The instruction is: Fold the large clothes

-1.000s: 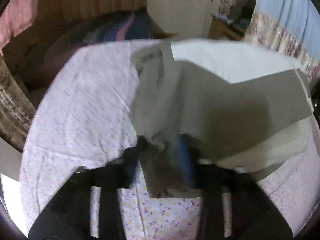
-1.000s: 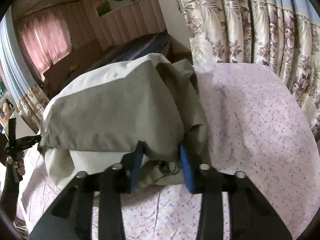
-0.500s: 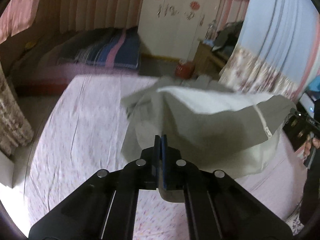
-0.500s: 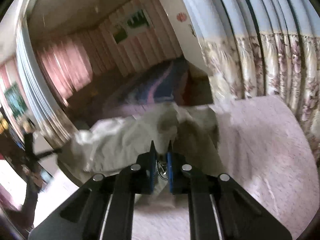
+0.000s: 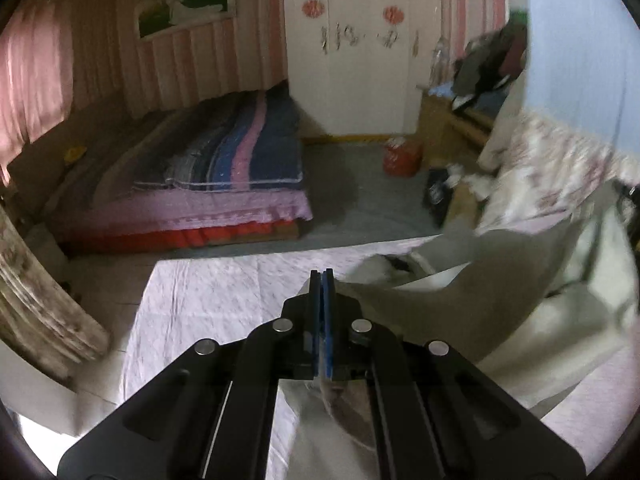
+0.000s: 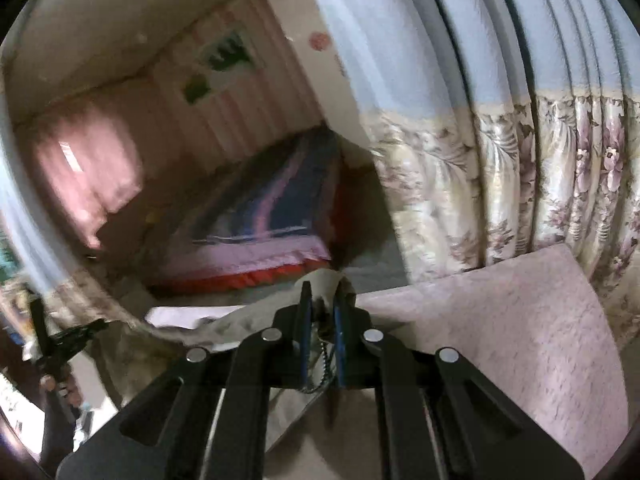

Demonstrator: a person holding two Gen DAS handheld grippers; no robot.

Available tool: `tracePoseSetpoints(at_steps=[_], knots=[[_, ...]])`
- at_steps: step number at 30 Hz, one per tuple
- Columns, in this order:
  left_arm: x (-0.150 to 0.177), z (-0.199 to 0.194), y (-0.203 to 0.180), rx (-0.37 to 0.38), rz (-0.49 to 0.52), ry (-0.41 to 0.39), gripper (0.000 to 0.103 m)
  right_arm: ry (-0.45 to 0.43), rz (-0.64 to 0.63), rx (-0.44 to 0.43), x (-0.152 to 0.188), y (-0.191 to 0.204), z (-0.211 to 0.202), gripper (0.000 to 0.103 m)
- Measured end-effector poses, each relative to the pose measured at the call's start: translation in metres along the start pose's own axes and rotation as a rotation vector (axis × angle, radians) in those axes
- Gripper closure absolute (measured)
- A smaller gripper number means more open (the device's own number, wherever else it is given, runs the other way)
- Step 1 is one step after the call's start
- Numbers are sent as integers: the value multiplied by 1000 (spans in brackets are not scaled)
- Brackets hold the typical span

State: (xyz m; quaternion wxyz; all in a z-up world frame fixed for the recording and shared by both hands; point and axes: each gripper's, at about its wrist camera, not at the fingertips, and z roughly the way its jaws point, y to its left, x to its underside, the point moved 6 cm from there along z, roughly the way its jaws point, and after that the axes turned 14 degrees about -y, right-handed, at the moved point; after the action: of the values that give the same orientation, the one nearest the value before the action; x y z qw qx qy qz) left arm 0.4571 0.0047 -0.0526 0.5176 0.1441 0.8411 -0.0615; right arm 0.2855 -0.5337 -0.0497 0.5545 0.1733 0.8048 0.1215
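A large grey-beige garment point(image 5: 472, 312) with a pale lining hangs lifted over the table covered in a pink floral cloth point(image 5: 224, 296). My left gripper point(image 5: 321, 276) is shut on one edge of it; fabric hangs below the jaws. My right gripper point(image 6: 322, 300) is shut on another part of the garment point(image 6: 320, 280), with a zipper chain dangling between the fingers. The garment stretches between the two grippers, and the left gripper shows at the left of the right wrist view point(image 6: 60, 340).
A low bed point(image 5: 208, 176) with a striped blanket lies beyond the table. A white wardrobe point(image 5: 360, 48), a red container point(image 5: 400, 156) and floral curtains point(image 6: 520, 184) stand around. The cloth-covered table point(image 6: 500, 328) extends to the right.
Both grippers closed on the garment and rose, lifting it off the table. The views tilted up from the table to the room.
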Motion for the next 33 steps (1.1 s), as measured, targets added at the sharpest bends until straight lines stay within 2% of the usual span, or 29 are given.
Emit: tracePoseSetpoints(at_steps=[3,5,6,7,8,9,10,12,16,18,22,25,26,27,28,29,30,31,33], knots=[[5,49,12,-23,-35,74,103,124,-25,144,19,-24,57,92],[10,73,21,-82,-30,113,103,195,-71,156,35,-29,79,81],[13,76,25,-94,-33,132,101,216,-74,147,39,-29,81,66],[14,78,29,-83,-53,147,92,213,-58,130,39,-29,76,54],[14,73,33,-83,-68,148,82,184,-41,94,34,-26,63,48],[13,68,36,-89,-67,138,53,157,-46,67,29,-23,50,37],[10,53,40,-106,-49,92,29,128,-65,47,23,-20,37,33],[8,24,44,-126,-19,24,18,58,-115,13,16,-14,1,30],[37,-21,42,-91,-6,18,15,43,-183,5,44,-18,-48,28],[67,-40,34,-48,-22,43,15,51,-212,21,71,-25,-66,28],[118,-57,15,-30,-6,88,15,93,-236,0,120,-31,-83,28],[142,-47,6,-19,-2,135,16,119,-232,4,144,-35,-76,28],[147,-42,5,2,-27,151,20,110,-232,-1,146,-34,-73,29],[149,-38,2,39,-55,167,42,93,-233,-17,146,-29,-71,35],[150,-32,-1,64,-72,183,69,87,-242,-38,144,-22,-69,61],[149,-29,-5,78,-81,190,77,96,-273,-44,143,-13,-65,78],[146,-28,-9,84,-77,181,92,101,-297,-52,140,-7,-62,99],[139,-31,-13,84,-58,153,98,90,-325,-61,133,2,-60,100],[121,-41,-17,75,-40,93,99,41,-329,-88,114,12,-61,100]])
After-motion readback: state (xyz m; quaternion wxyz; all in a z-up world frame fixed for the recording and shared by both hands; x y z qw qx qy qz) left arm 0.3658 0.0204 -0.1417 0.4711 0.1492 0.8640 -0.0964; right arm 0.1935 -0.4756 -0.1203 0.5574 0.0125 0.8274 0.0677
